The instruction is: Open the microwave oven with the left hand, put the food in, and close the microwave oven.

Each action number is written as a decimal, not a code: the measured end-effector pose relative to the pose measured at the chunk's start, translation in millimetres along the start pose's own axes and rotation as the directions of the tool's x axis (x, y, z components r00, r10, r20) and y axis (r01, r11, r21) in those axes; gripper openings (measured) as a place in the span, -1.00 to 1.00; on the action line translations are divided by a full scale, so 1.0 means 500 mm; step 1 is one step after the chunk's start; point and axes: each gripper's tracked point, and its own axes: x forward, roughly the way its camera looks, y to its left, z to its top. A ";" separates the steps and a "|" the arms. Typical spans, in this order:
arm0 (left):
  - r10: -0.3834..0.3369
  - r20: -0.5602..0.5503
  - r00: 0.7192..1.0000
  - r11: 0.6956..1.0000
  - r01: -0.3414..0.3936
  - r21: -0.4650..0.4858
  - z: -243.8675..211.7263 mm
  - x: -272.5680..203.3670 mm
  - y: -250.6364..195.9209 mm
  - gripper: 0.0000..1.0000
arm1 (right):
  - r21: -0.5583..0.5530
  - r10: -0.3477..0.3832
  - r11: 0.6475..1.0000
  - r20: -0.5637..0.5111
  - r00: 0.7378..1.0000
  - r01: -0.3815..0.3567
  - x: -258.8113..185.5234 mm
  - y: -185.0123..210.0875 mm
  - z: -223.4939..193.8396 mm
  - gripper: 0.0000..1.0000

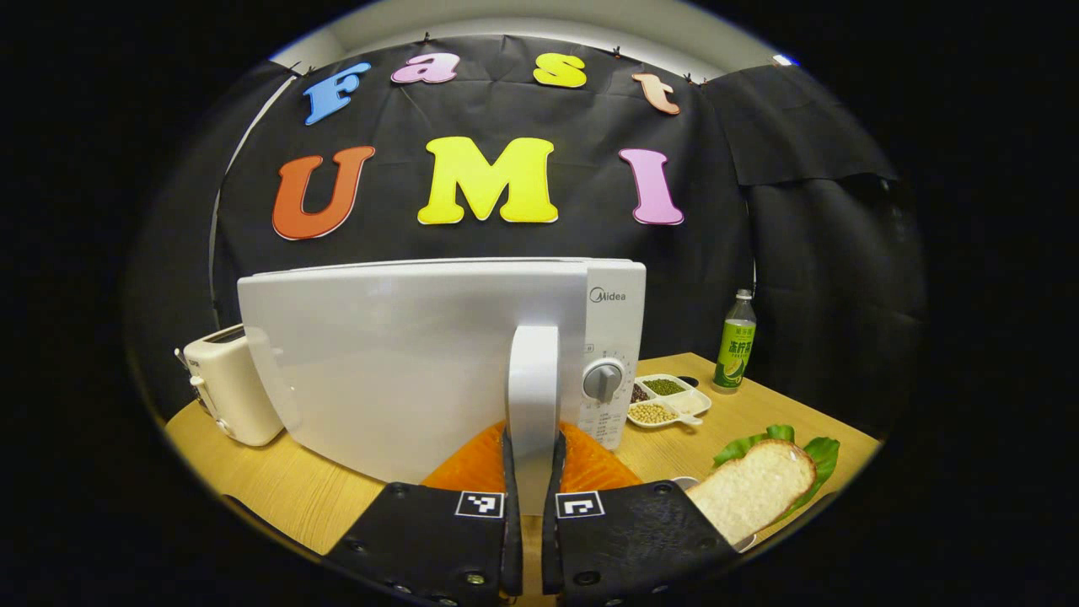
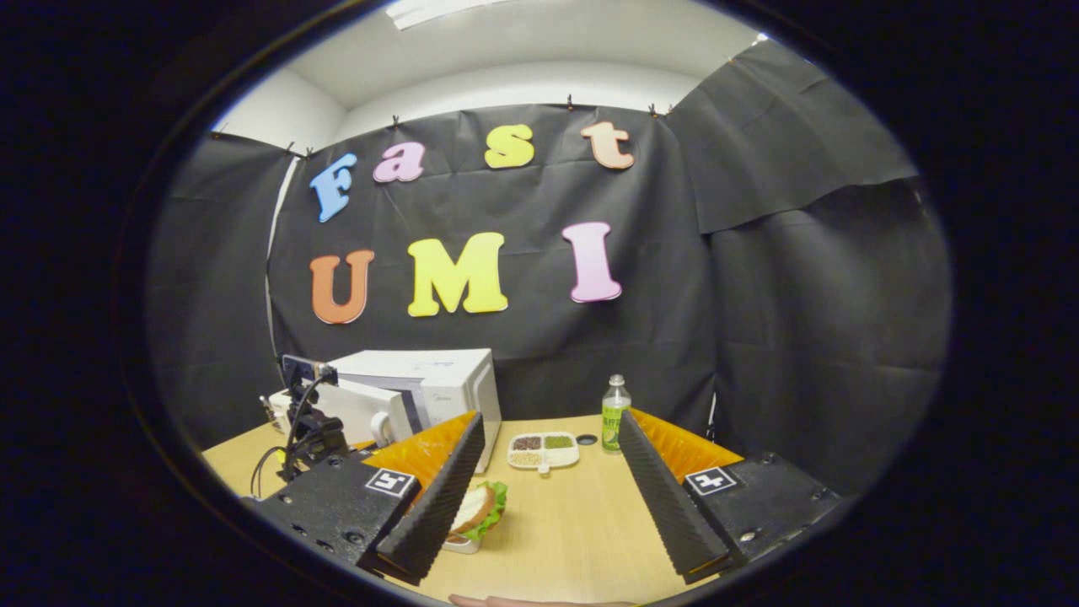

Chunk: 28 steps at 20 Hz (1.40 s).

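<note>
My right claw (image 2: 544, 497) hangs wide open over the pale wooden bench (image 2: 573, 531). Behind its left finger lies a slice of white bread on green lettuce (image 2: 479, 510). Farther back I see the white box-shaped microwave oven (image 2: 421, 389), a white divided dish of beans (image 2: 544, 450) and a green-labelled plastic bottle (image 2: 614, 415).

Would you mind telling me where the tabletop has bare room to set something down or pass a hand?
Bare wood lies in front of the divided dish and bottle, right of the sandwich. Another free patch lies between the toaster and the microwave door. It is crowded around the door handle, held by the left gripper.
</note>
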 end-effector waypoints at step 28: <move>0.008 0.090 0.996 1.000 -0.009 0.015 -0.099 -0.468 0.456 -0.67 | -0.044 0.107 0.993 -0.056 0.993 -0.110 -0.130 0.206 -0.007 0.86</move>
